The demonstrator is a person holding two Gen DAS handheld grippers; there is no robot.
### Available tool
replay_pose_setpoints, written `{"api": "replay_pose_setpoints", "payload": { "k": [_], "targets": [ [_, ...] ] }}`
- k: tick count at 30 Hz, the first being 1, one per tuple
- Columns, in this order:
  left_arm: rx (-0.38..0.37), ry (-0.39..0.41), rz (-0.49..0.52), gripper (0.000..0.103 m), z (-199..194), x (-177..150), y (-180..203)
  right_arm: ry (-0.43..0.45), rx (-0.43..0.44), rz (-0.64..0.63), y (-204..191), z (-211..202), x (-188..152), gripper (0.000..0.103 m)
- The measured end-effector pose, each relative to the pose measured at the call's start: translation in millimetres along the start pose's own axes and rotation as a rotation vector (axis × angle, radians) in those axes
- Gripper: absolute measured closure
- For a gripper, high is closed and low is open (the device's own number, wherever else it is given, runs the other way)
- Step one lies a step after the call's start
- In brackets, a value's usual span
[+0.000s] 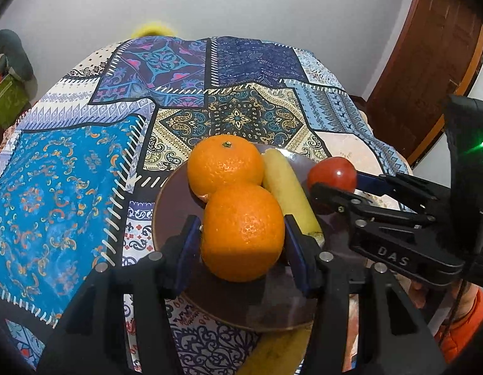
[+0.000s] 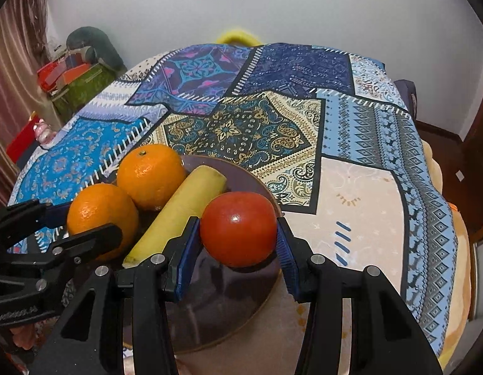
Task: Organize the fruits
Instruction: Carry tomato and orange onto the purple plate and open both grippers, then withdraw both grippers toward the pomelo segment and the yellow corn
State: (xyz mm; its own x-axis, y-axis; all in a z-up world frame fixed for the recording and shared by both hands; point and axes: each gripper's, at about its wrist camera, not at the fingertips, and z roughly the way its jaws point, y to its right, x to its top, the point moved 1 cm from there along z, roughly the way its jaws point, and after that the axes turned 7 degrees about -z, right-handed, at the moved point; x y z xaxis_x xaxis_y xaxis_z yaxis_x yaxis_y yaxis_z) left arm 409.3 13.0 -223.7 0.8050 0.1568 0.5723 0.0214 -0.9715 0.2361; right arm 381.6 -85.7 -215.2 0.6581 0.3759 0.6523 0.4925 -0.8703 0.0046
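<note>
Four fruits sit on the brown plate [image 2: 260, 306] at lower centre of both views, the left hand-held gripper [image 1: 243, 234] clamped on the near orange [image 1: 243, 232], the right hand-held gripper [image 2: 238, 234] clamped on the tomato [image 2: 238, 228], so only releasing seems left.

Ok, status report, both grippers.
Left gripper shut on near orange. Right gripper shut on tomato. Both over plate; banana between them.
</note>
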Motion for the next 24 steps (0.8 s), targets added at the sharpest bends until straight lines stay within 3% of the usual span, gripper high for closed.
{"api": "replay_pose_setpoints", "payload": {
  "k": [9,11,14,24],
  "targets": [
    [0.013,0.006,0.008,0.048,-3,-2,1,-0.019,-0.005,0.006,-2,5,-2,0.058],
    [0.012,0.014,0.009,0.045,-8,-2,2,-0.008,-0.004,0.003,-2,2,-2,0.054],
    [0.015,0.028,0.017,0.042,-19,-4,2,0.019,-0.025,-0.009,-4,-8,0,0.045],
    [0.04,0.045,0.048,0.041,-66,-25,0,0.07,-0.07,-0.056,-21,-61,-10,0.045]
  ]
}}
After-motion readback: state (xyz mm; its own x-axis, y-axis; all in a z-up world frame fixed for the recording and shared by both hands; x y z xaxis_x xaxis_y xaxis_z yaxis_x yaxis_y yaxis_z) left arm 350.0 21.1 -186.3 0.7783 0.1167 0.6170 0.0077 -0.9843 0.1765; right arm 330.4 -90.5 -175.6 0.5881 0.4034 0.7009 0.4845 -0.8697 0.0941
